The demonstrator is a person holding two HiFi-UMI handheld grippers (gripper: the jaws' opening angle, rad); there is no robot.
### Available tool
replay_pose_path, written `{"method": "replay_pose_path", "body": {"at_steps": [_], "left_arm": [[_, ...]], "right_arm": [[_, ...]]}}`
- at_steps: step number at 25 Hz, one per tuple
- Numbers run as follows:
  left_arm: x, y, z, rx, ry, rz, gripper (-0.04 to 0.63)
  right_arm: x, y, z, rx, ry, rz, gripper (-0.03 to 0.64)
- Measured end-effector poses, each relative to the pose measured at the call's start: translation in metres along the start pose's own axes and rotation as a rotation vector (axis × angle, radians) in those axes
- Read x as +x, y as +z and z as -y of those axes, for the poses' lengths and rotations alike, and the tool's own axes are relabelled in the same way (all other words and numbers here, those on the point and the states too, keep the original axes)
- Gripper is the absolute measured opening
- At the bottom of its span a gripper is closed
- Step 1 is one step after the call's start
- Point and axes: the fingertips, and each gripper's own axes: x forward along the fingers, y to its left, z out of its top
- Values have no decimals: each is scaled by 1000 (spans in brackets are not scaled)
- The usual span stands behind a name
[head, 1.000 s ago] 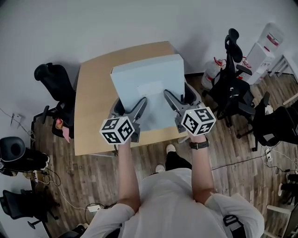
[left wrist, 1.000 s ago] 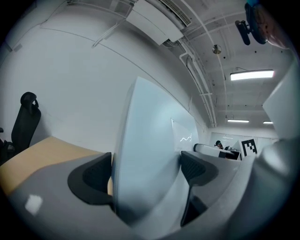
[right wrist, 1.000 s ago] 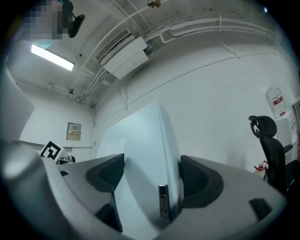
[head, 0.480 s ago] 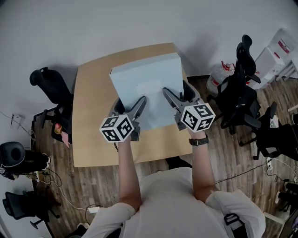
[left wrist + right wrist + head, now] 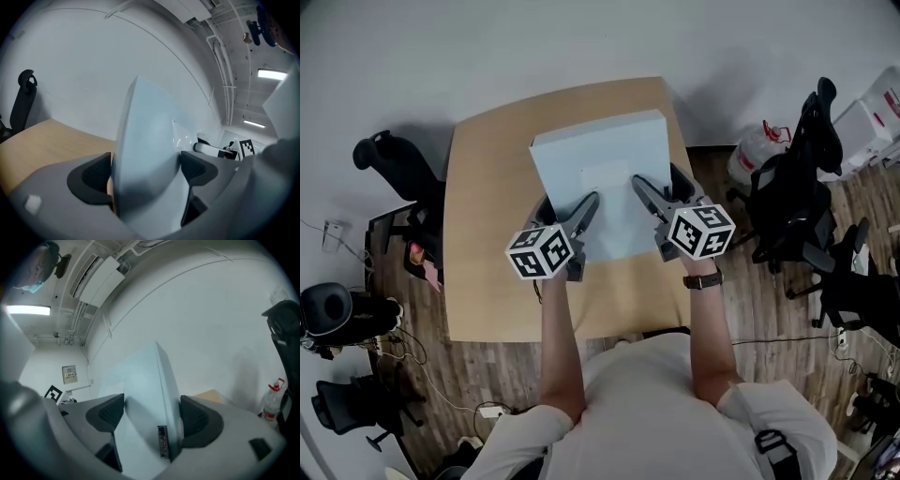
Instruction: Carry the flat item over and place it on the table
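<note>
Flat item: a pale blue-grey slab, held by its near edge and stretching away ahead of both hand-held grippers, above the bench.
Left hand-held gripper: jaws closed onto the slab's near-left part, one pad against each face.
Right hand-held gripper: clamped the same way on the near-right part, beside a small port strip on the slab's edge.
Bench: light wood, below and ahead of both; whether the slab touches it cannot be told.
Doing it well: probably lower both sides together and level, and let go only once the bench takes the weight.
Change from a second ago: the person stands closer, the strip of floor before the bench has gone, and both grips are unchanged.
</note>
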Motion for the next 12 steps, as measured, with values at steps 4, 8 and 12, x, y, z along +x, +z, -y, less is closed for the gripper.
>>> {"method": "replay_pose_path", "body": {"at_steps": [4, 8, 12], "left_arm": [[26, -10, -15, -19, 9, -37, 460], [46, -30, -29, -42, 22, -91, 460], [64, -49, -43, -65, 23, -149, 460]], "right_arm": [[19, -15, 23, 22, -21, -32, 335], [31, -40, 46, 82, -46, -84, 334], [42, -63, 65, 141, -65, -127, 334]]}}
